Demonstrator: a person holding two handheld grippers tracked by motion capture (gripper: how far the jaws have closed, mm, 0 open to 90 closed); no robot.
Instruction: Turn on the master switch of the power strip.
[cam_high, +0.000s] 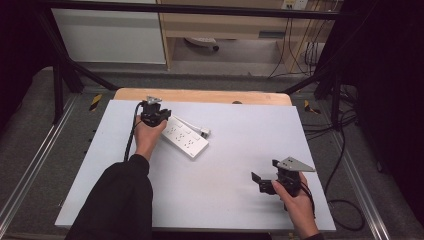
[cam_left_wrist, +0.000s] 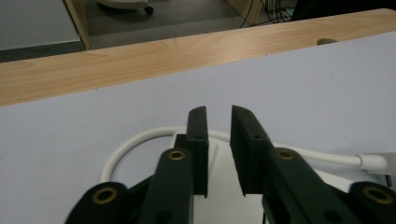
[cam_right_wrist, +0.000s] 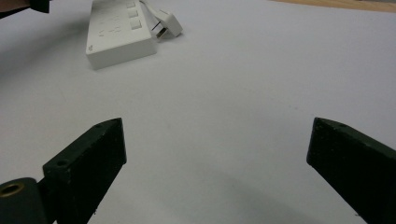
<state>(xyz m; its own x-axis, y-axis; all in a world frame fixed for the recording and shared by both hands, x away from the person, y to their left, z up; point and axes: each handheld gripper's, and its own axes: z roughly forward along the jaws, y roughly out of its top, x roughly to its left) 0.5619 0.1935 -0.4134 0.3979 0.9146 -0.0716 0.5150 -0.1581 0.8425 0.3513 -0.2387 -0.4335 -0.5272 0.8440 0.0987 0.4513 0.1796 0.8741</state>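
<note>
Clearly the left tongs (cam_high: 154, 114) are the nearer pair: they hover right over the ten o'clock end of the white power strip (cam_high: 186, 139), jaws narrowly parted with nothing pinched between them. That strip lies left of the table (cam_high: 240, 165) centre, its long axis running from ten o'clock to four o'clock, its white cable (cam_left_wrist: 140, 140) looping past the left tongs' tips and its plug (cam_high: 204, 132) beside it. Well apart at five o'clock, the right tongs (cam_high: 265, 182) stand wide and empty, pointing toward nine o'clock.
</note>
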